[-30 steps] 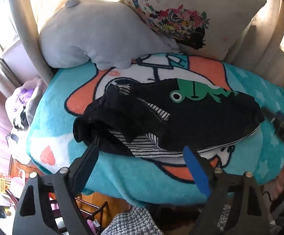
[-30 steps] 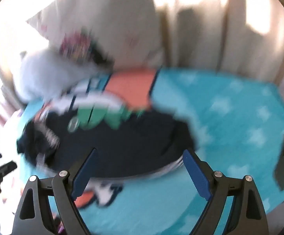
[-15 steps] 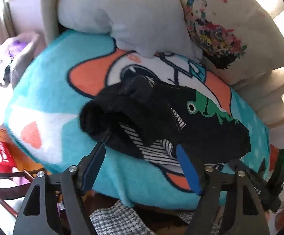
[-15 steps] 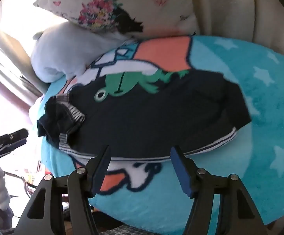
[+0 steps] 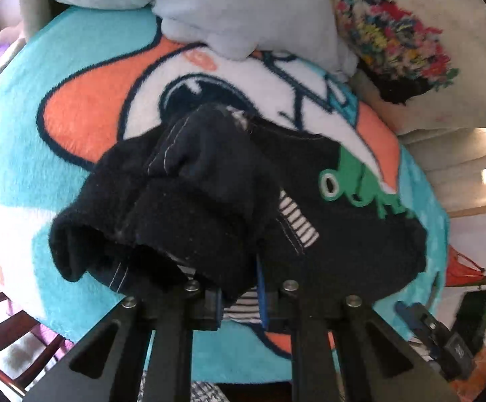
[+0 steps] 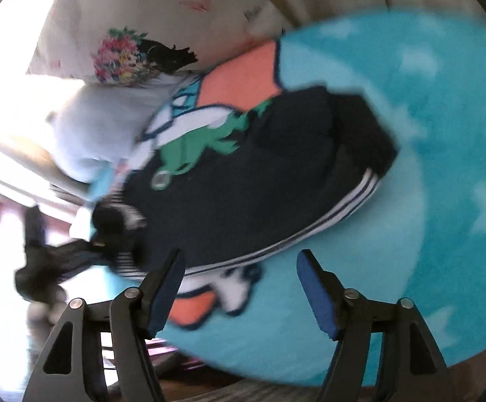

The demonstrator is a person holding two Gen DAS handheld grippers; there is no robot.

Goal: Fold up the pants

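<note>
Left gripper (image 5: 239, 296) closing on the bunched black pants (image 5: 209, 201); your right gripper (image 6: 239, 288) narrows, empty.
Fleece blanket (image 5: 25, 154) edge; jaws were wide earlier.

pants (image 5: 209, 201): soft matt black cloth, white stitching, striped knit lining
blanket (image 5: 85, 140): plush fleece, fuzzy nap
grey cushion (image 5: 229, 6): smooth matt cloth
floral pillow (image 5: 427, 50): cream woven cloth, printed
left gripper (image 5: 239, 296): matt black plastic, shiny metal screws
right gripper (image 6: 239, 288): same plastic, blue rubbery pads
</note>
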